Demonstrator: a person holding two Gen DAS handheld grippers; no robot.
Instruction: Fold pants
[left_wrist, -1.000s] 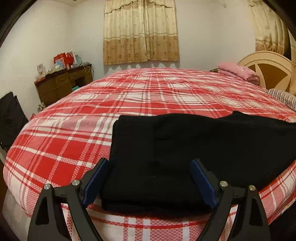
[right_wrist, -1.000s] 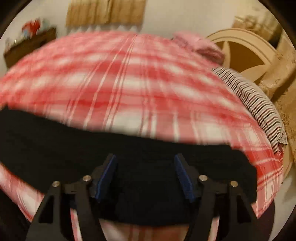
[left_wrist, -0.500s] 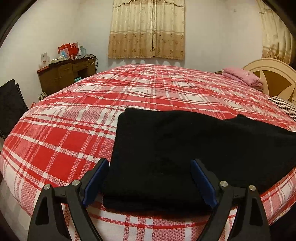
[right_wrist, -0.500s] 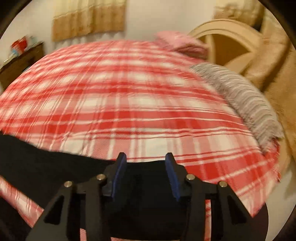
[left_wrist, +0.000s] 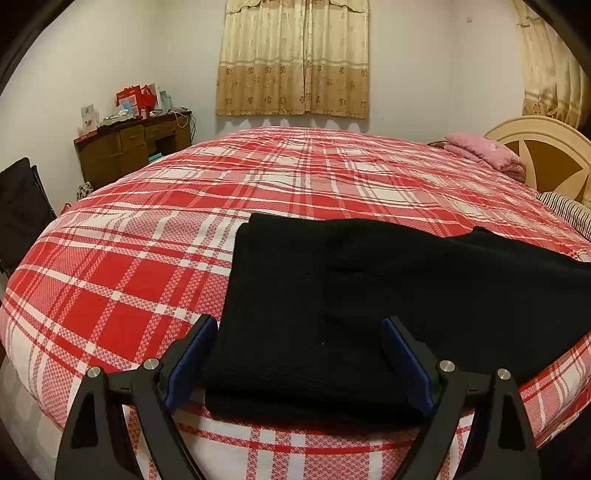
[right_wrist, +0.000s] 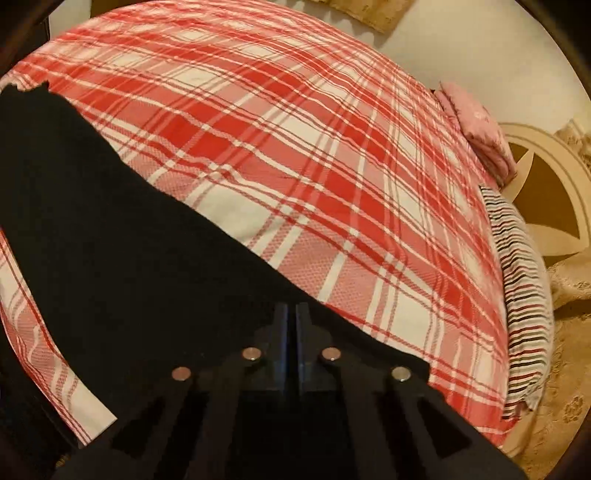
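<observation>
Black pants lie flat across the near side of a red plaid bed cover, running from left to right. My left gripper stands open and low over their left end. Its blue pads straddle the near corner without pressing it. In the right wrist view the pants stretch away to the upper left. There my right gripper is shut, its fingers together on the cloth at the pants' far edge. Dark fingers on dark cloth hide how much is pinched.
A wooden desk with clutter stands at the back left and a black chair at the far left. At the right are a folded pink blanket, a striped pillow and a cream headboard. The bed's edge runs just under both grippers.
My right gripper's jaws went from wide apart to shut over the pants, and its view rolled so the bed now tilts. My left gripper stayed open over the same corner.
</observation>
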